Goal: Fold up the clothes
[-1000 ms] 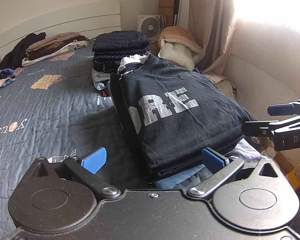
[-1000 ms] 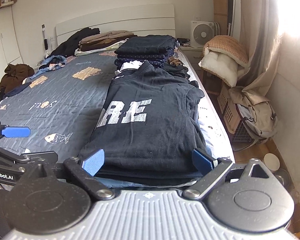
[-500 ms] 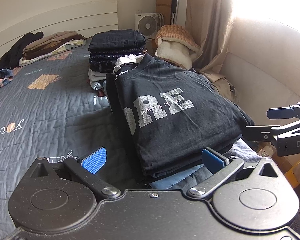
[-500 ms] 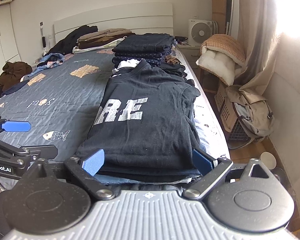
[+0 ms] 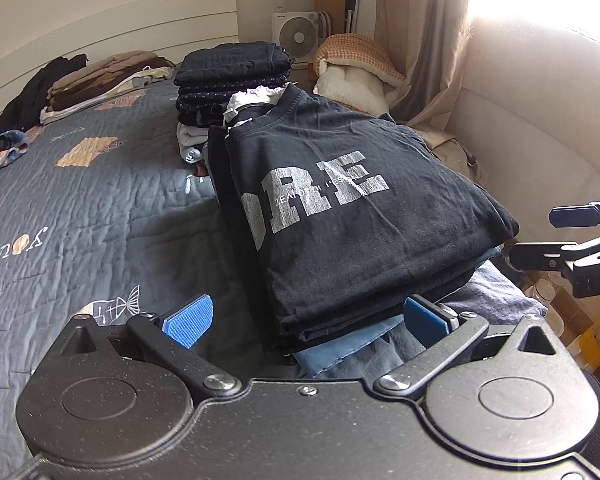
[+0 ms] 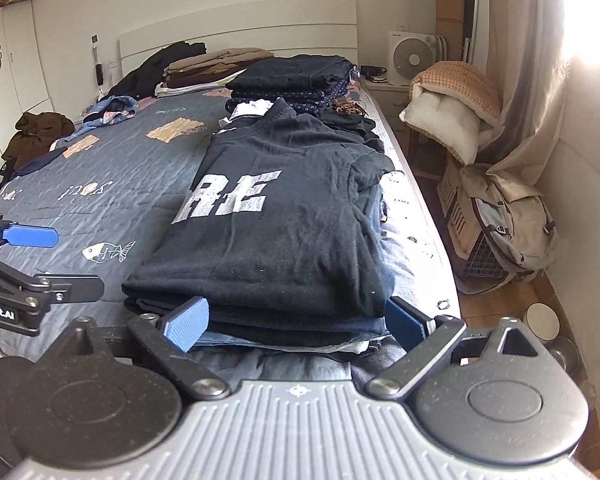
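Folded black T-shirt on a clothes stack at the bed's near edge; both hand-held grippers wide and empty.

The black T-shirt [image 5: 340, 216], grey lettering upward, lies folded atop a stack of garments [image 6: 284, 330] at lower centre of both views, on the grey quilted bed [image 5: 80, 216]. The left hand-held gripper [image 5: 306, 318] and right hand-held gripper [image 6: 296, 322] each sit at the stack's near edge, jaws spread wide, gripping nothing. Beyond, upper centre, stands a second dark folded pile [image 6: 296, 80]. A backpack [image 6: 512, 224] rests on the floor at right.
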`<state>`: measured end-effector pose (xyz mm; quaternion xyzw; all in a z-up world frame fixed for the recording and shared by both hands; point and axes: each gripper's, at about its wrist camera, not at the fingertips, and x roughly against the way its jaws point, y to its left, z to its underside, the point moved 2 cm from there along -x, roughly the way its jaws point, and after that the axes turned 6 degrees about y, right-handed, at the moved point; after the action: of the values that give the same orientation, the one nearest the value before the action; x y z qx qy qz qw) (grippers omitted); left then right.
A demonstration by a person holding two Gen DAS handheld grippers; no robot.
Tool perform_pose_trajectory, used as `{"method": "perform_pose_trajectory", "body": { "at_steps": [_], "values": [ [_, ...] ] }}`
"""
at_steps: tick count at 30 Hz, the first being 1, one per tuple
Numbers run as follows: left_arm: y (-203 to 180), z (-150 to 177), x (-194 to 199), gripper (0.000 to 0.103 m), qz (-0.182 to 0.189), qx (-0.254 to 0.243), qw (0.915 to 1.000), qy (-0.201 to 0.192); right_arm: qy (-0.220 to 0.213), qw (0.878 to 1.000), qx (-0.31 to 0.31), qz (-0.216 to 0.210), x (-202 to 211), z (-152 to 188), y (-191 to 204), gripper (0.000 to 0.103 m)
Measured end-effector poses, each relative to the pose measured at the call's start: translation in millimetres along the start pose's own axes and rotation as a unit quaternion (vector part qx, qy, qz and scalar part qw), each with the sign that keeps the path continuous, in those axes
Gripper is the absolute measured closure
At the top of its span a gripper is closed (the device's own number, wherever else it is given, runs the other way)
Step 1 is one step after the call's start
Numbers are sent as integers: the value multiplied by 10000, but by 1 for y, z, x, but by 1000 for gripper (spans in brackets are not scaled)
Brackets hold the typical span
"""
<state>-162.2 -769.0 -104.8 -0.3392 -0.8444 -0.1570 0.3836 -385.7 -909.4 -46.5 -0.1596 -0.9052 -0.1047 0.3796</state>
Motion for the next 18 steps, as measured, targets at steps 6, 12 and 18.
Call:
{"method": "perform_pose_trajectory", "body": {
  "at_steps": [6, 12, 18],
  "values": [
    [0, 1, -7, 0, 160, 200, 9997, 56, 71, 9993, -149, -330, -14, -2, -36, 9],
    [-4, 1, -11, 0, 8, 171, 9998, 111, 191, 9939, -547, -940, -29, -26, -70, 9],
    [-2, -1, -16, 0, -113, 266, 9995, 157, 241, 9775, -857, -1912, -51, -68, -117, 10]
  ]
}}
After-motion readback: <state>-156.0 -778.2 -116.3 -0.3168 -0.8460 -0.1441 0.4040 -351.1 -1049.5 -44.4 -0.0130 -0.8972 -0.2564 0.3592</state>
